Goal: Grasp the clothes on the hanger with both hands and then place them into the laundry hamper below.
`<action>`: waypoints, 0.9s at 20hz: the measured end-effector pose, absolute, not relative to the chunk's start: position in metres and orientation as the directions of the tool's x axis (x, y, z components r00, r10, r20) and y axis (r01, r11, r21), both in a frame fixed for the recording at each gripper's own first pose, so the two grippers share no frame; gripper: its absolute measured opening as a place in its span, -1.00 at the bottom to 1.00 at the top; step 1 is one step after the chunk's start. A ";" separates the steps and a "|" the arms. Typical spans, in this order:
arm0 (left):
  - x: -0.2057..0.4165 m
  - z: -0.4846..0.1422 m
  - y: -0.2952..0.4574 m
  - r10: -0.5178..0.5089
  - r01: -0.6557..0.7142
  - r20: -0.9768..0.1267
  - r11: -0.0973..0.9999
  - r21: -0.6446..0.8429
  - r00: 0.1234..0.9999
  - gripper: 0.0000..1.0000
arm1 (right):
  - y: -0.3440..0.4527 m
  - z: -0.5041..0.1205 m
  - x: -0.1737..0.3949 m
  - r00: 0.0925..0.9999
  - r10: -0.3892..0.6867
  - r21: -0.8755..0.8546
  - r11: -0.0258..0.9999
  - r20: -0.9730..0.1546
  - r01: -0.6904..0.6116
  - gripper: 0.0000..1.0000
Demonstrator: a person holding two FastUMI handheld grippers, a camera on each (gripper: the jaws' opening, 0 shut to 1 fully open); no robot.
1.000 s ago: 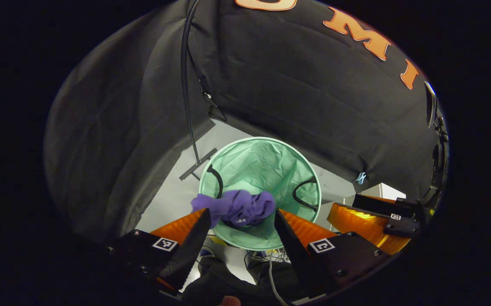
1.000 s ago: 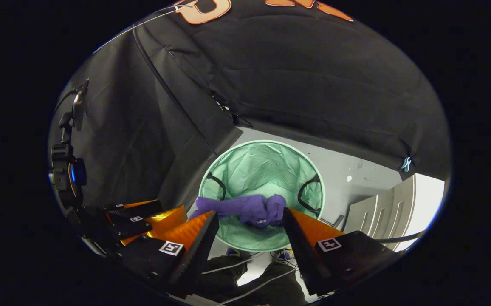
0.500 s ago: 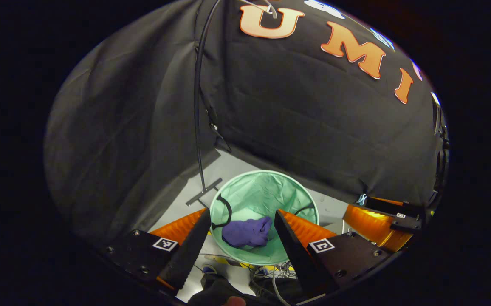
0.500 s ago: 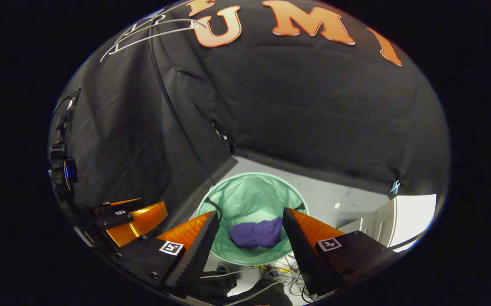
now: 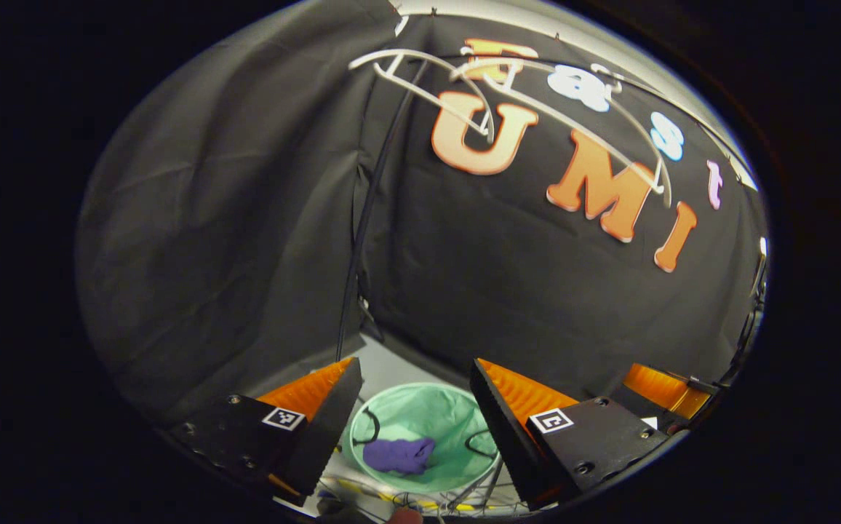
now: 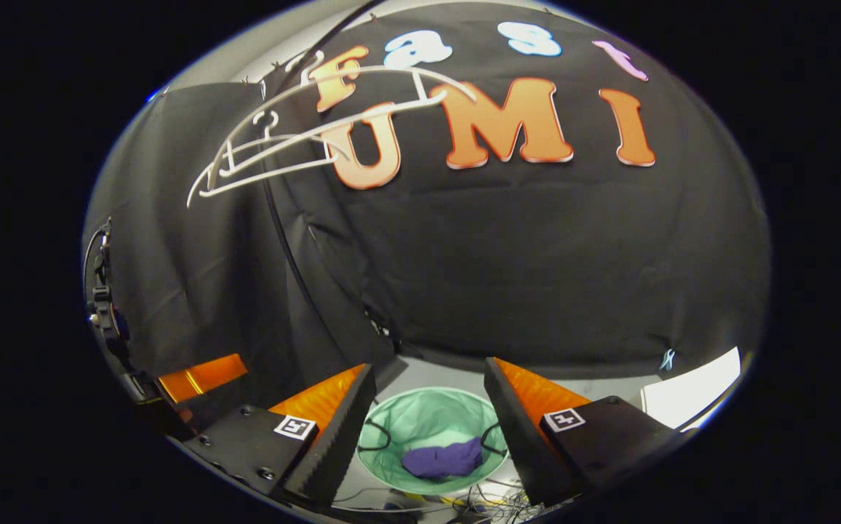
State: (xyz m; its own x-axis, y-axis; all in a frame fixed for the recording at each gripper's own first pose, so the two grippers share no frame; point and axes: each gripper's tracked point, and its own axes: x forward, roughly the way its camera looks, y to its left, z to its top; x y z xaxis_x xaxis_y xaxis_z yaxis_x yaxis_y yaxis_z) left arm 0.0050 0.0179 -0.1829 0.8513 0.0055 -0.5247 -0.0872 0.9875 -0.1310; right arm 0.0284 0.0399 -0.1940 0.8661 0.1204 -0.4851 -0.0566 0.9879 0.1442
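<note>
Left gripper view: we recorded the left claw (image 5: 415,378) with its two fingers set wide apart and nothing held between them. Taking the laundry hamper (image 5: 457,411) as our reference, the left claw stood well above it, and the hamper's open mouth appeared in the gap between the fingers. The hamper was a round, pale green fabric tub with two black loop handles on its inner wall. The purple clothes (image 5: 397,455) lay crumpled inside the hamper, on its bottom, toward the near side. High above the hamper we noted the white hangers (image 5: 508,94), bare, suspended in front of the booth wall. A thin black pole (image 5: 362,233) rose from the floor just beside the hamper. To the right of the hamper we saw an orange finger of the other claw.

Right gripper view: we recorded the right claw (image 6: 430,378) in the same condition, fingers spread wide and gripping nothing, well above the laundry hamper (image 6: 428,418). The purple clothes (image 6: 442,460) rested inside the hamper at its bottom. The white hangers (image 6: 319,135) hung high above and to the left of the hamper. Loose cables (image 6: 486,502) lay on the floor just beside the hamper's near rim.
</note>
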 end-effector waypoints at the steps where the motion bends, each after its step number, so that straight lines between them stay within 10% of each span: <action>1: 0.016 -0.160 0.027 0.033 -0.102 -0.460 0.987 -0.126 0.887 0.94 | 0.033 -0.178 0.031 0.880 0.108 0.128 0.990 -0.463 -0.054 0.96; 18: 0.058 0.005 0.073 0.160 -0.158 0.026 0.986 -0.046 0.987 0.91 | -0.052 0.008 0.034 0.994 -0.098 0.017 0.995 -0.049 0.099 0.77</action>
State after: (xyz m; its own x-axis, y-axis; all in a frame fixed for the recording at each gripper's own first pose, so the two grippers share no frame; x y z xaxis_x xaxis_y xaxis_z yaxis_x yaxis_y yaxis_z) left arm 0.0582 0.0734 0.0054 0.9868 0.1597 0.0261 -0.1584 0.9863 -0.0460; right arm 0.0341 -0.0515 0.0079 0.9939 -0.0985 -0.0490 0.0994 0.9949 0.0172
